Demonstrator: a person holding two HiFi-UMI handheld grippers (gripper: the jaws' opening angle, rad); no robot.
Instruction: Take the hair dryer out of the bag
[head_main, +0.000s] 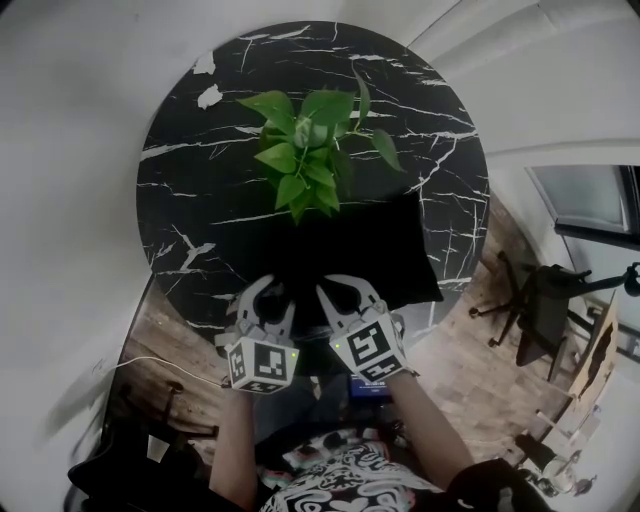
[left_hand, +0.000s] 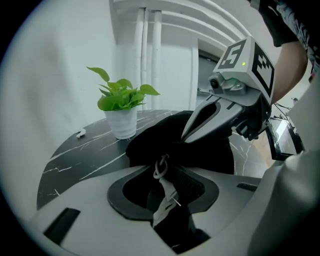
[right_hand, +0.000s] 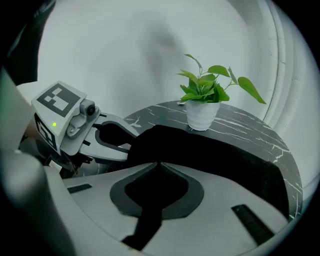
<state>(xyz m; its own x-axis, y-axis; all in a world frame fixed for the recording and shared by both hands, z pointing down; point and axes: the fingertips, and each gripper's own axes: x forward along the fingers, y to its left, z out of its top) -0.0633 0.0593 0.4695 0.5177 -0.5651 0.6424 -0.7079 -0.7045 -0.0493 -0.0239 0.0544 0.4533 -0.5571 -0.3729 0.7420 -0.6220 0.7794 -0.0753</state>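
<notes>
The black cloth bag (head_main: 375, 250) lies on the near right part of the round black marble table (head_main: 190, 190). No hair dryer shows; the bag hides whatever is inside. Both grippers sit side by side at the bag's near edge. My left gripper (head_main: 270, 300) (left_hand: 160, 162) stands open, its jaws slightly parted, with the bag's white knotted drawstring (left_hand: 161, 172) and some black fabric lying loose between them. My right gripper (head_main: 348, 292) (right_hand: 159, 165) is shut on a fold of the bag's fabric (right_hand: 145, 220), which hangs down between its jaws.
A green plant in a white pot (head_main: 305, 150) (left_hand: 121, 112) (right_hand: 202, 102) stands mid-table just behind the bag. Small white scraps (head_main: 210, 97) lie at the table's far left. An office chair (head_main: 540, 300) stands on the wooden floor to the right.
</notes>
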